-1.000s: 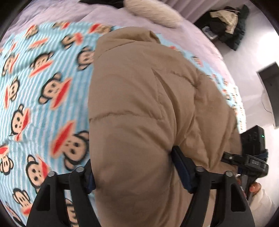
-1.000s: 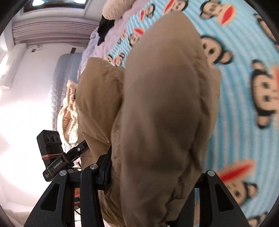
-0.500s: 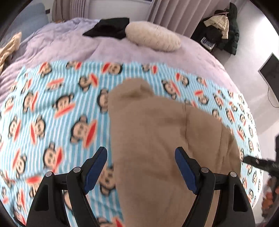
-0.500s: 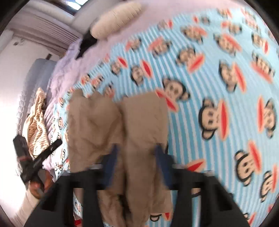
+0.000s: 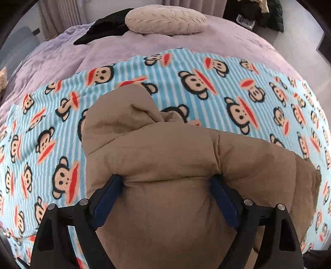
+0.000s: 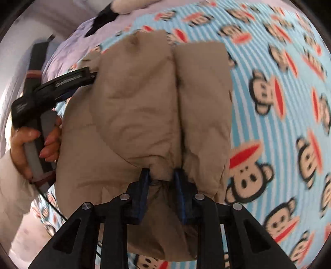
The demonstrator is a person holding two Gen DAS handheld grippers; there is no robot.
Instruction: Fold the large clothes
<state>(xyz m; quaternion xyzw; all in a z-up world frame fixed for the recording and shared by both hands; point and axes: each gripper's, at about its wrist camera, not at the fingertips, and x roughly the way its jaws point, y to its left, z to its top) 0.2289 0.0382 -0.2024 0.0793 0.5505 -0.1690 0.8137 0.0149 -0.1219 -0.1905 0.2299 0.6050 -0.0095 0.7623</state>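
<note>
A tan padded jacket [image 5: 169, 165] is seen bunched on a blue striped monkey-print blanket [image 5: 41, 132] that is spread over a bed with a lilac cover [image 5: 62, 51]. The left gripper [image 5: 163, 184] is pointed steeply down over the near part of the jacket; its jaws have just been opening and are set wide, with a thick fold of the jacket bulging between the blue pads [image 5: 107, 194], which lie against the fabric on both sides. The right gripper [image 6: 163, 178] is likewise aimed steeply down, and its jaws are drawn narrow and clamped on a pinched gather of the jacket at its near edge. In the right wrist view, the left hand [image 6: 33, 142] is wrapped around the grey handle of its gripper, at the left side of the jacket, with a white sleeve [image 6: 12, 186] below it. A pale round cushion [image 5: 165, 18] and a black garment [image 5: 103, 31] are seen lying at the far end of the bed.
</note>
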